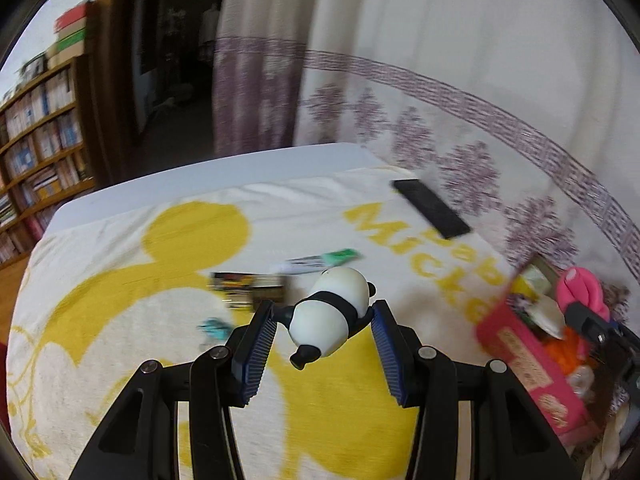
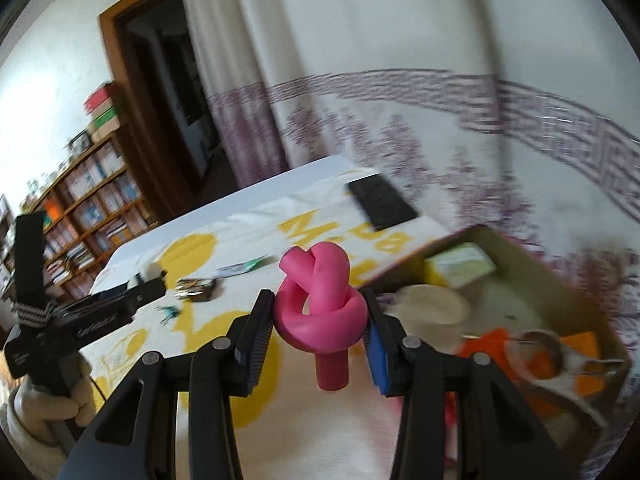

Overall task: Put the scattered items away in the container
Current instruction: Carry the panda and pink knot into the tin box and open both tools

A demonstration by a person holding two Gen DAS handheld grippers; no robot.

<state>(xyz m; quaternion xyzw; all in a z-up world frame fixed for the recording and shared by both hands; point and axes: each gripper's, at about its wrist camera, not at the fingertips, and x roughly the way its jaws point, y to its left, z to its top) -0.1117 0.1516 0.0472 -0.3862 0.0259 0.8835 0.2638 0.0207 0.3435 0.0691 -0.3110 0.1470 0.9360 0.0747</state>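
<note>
My left gripper (image 1: 324, 314) is shut on a black-and-white panda figure (image 1: 332, 320), held above the yellow-and-white towel (image 1: 120, 300). My right gripper (image 2: 318, 320) is shut on a pink knotted toy (image 2: 320, 308), lifted just left of the open cardboard box (image 2: 532, 256). In the left wrist view the box (image 1: 524, 364) shows a pink printed side at the right, with the pink knot (image 1: 580, 284) and the right gripper over it. The left gripper (image 2: 144, 284) with the panda appears at the left of the right wrist view, held by a gloved hand (image 2: 28, 412).
On the towel lie a green-and-white packet (image 1: 320, 260), a dark small box (image 1: 248, 286), a teal clip (image 1: 214, 326) and a black flat slab (image 1: 430, 208). The box holds a pale block (image 2: 460, 266), orange pieces and a metal ring. A curtain hangs behind; bookshelves stand at left.
</note>
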